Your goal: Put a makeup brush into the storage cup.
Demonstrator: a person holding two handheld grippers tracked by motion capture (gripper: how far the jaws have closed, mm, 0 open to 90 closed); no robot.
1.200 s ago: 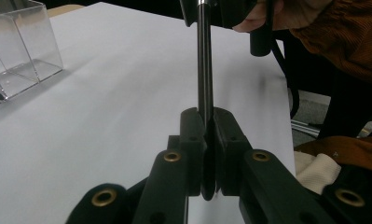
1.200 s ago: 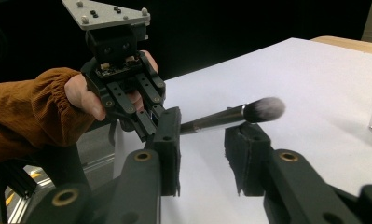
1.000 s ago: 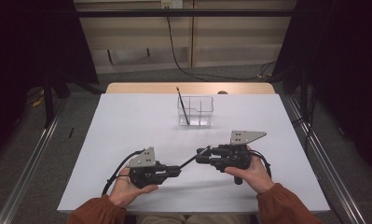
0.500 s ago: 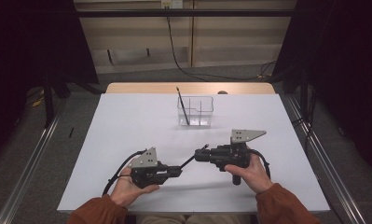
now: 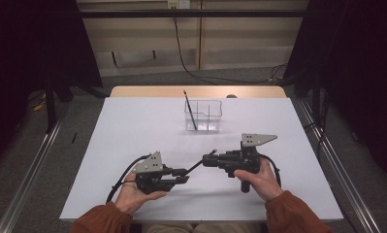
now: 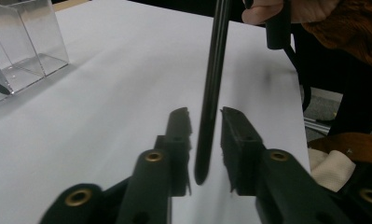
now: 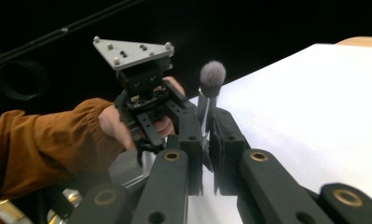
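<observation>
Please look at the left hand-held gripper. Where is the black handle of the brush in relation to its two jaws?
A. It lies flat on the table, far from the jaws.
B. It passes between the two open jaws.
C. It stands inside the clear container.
B: in the left gripper view the black brush handle runs down between the two jaws of the left hand-held gripper, with a gap visible on each side.

A white table (image 5: 133, 126) fills the frame's centre; grey floor (image 5: 65, 141) flanks it, a pale panelled wall (image 5: 239, 43) runs along the top.

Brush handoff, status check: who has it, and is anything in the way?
Right gripper shut on brush. Left gripper open, handle end between its jaws, not clamped. Clear organizer stands apart, one dark stick inside; nothing in the way.
</observation>
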